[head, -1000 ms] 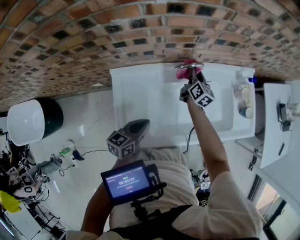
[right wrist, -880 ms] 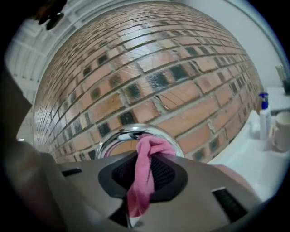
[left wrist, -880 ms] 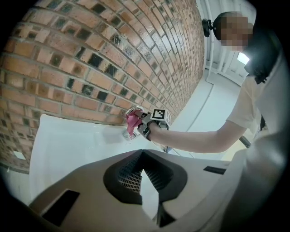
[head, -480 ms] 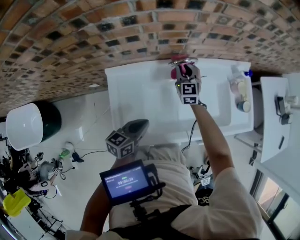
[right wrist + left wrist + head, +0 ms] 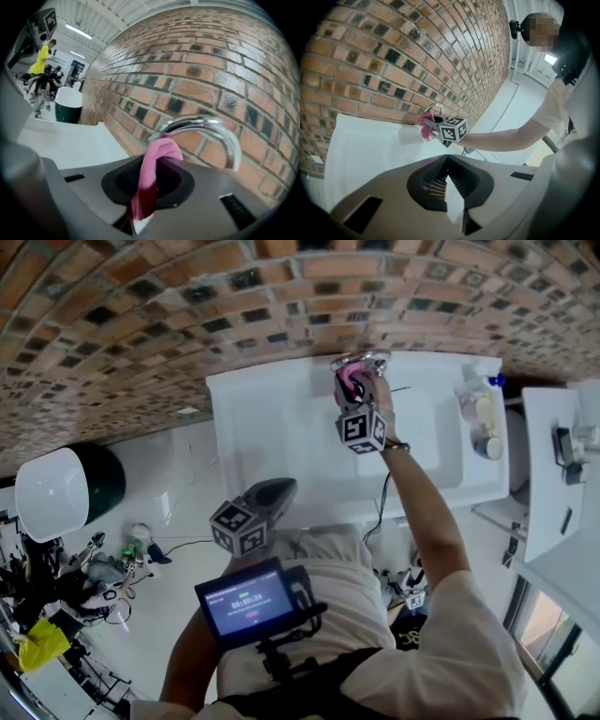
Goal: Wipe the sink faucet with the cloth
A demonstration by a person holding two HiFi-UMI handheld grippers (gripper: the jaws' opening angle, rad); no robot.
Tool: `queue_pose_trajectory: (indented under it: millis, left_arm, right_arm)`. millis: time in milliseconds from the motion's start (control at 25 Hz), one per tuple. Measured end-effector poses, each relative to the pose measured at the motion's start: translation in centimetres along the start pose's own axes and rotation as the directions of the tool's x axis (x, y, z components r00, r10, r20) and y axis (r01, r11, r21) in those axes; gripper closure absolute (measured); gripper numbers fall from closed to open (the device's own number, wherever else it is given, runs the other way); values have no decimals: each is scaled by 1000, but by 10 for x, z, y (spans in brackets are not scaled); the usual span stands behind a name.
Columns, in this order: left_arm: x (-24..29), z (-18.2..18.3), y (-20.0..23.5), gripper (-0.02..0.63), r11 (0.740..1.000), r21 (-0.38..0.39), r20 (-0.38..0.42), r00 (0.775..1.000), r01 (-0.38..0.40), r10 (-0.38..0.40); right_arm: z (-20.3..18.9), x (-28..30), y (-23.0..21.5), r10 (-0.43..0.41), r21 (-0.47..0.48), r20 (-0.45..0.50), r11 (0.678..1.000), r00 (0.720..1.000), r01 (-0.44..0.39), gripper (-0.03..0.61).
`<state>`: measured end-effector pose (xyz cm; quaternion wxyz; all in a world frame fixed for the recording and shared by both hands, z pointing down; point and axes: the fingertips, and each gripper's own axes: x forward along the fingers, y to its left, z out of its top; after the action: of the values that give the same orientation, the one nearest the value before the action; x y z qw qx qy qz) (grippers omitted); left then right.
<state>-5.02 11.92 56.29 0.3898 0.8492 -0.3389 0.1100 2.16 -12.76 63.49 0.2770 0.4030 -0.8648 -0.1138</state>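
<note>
Pink and bunched, the cloth (image 5: 161, 152) is bulging ahead of our right gripper's (image 5: 149, 190) pinching fingers, just beneath the chrome faucet (image 5: 220, 129); we are holding our left gripper's (image 5: 447, 185) fingers pressed together.

Person's in a pale short-sleeved tee (image 5: 422, 643) with black harness straps (image 5: 281, 697), plus a small blue-lit screen (image 5: 246, 600) on a black chest bracket. The left hand-held gripper (image 5: 447, 164) and right hand-held gripper (image 5: 152, 168) are grey shells with dark ribbed pads, each with a black-and-white marker cube (image 5: 242, 528).
</note>
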Motion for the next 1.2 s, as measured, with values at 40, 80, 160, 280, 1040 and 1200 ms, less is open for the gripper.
queue_pose_trajectory:
  millis: [40,80,160,280,1040,1200]
  left_arm:
    - [1,0,-1,612,1000,2,-4,1000,1,-1]
    - [3,0,-2,612,1000,3,-8,1000,2,-2]
    - [8,2,-4,612,1000,4,-12,1000,4,-4]
    - [14,6,-9,612,1000,8,-9,1000,12,-12]
    - [24,13,2,612,1000,-27,-2,1000,-1,1]
    - [18,13,11,612,999,-43,8,1000,-23,23]
  right_arm:
    - [0,0,20,70,-58,-8,996,997,-71,512]
    - [3,-3,42,148,-125,-12,981,989,-149,512]
    - [15,-12,75,260,-181,3,950,966,-255,512]
    - [35,-39,61,273,-86,80,960,959,-266,512]
    - [-116,-1,-123,306,-359,-503,777,808,-518,512]
    - [-136,9,-110,329,-404,-550,699,767,-590,512]
